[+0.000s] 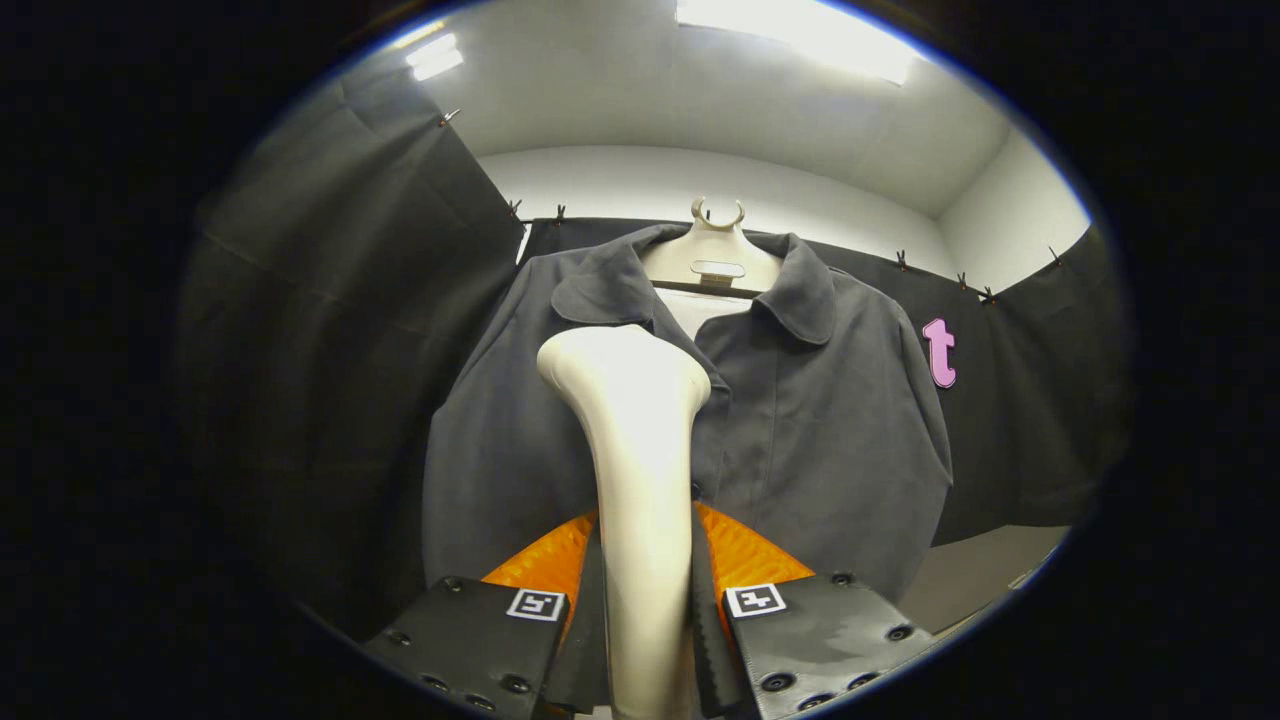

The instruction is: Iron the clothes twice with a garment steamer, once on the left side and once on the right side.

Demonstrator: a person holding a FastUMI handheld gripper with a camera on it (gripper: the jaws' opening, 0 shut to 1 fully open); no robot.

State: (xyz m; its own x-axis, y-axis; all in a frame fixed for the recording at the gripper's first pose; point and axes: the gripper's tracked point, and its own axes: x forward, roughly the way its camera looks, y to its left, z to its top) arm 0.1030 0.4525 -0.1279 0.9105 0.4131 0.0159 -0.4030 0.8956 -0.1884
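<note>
Steamer in hand, head up at the shirt front, a pass in progress.

My tool (645,610) is clamped narrow on the steamer (632,470) handle, both fingers pressing it. Its head sits just ahead against the grey shirt (800,420) near the placket; I judge the next move is a steady stroke along one side.

Booth hung with black cloth under a white ceiling

Dark cloth (330,330) is clipped up on both sides and behind; above it a pale wall (620,185) meets the ceiling (640,90), where bright light panels (800,30) glare; a pale surface (990,570) shows low down
</note>
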